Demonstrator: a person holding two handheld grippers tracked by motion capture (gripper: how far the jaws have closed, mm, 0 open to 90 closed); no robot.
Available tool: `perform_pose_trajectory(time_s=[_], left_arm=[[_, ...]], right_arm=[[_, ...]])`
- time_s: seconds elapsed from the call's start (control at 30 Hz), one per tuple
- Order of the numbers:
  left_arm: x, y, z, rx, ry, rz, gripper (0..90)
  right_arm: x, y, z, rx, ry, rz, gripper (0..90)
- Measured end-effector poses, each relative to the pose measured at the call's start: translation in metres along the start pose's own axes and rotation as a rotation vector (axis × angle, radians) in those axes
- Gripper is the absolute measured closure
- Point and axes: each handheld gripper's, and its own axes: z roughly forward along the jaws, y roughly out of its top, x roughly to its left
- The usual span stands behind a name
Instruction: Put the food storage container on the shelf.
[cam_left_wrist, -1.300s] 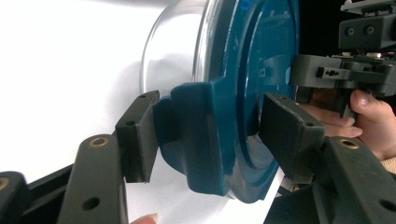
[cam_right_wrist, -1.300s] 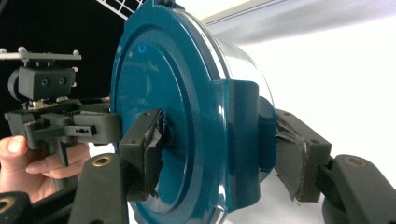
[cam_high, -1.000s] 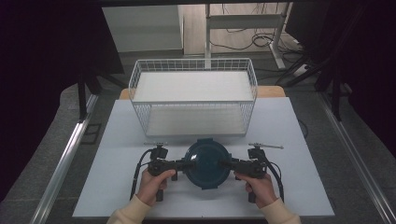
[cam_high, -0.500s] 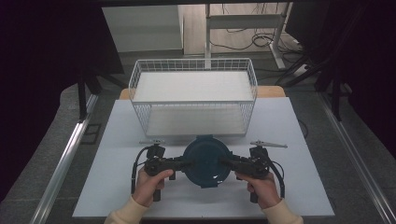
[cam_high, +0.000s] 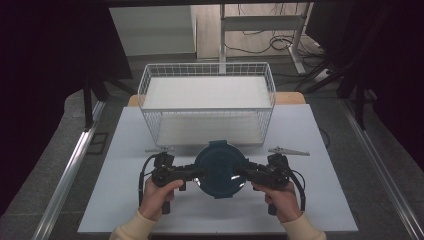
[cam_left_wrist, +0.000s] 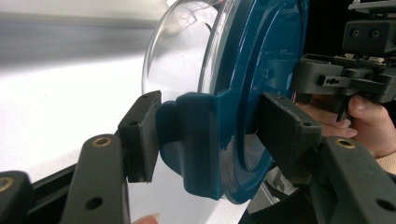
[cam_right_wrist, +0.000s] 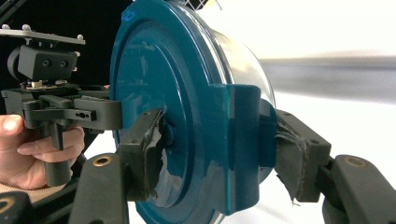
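While both grippers, left (cam_high: 196, 172) and right (cam_high: 239, 173), clamp its side tabs, the lidded container (cam_high: 219, 169) sits lid-up.

- Table (cam_high: 125, 200): flat white top, rectangular; wooden edge visible at far corners, left & right of basket.
- Wire basket (cam_high: 207, 70): white, rectangular, open top; stands directly on far half of table, approx. centred left-to-right, long side facing the person.
- Basket interior: white floor, no contents visible.
- Near half of table: bare white surface w/ light glare.
- Floor around table: dark grey.
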Motion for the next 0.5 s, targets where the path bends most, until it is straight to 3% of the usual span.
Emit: perform_pose_trajectory(time_s=[0.5], left_arm=[[-0.002,0.021,-0.009,-0.015,0.014,0.029,41.1]], right_arm=[[0.005,0.021,0.006,0.005,0.011,-0.037,38.3]])
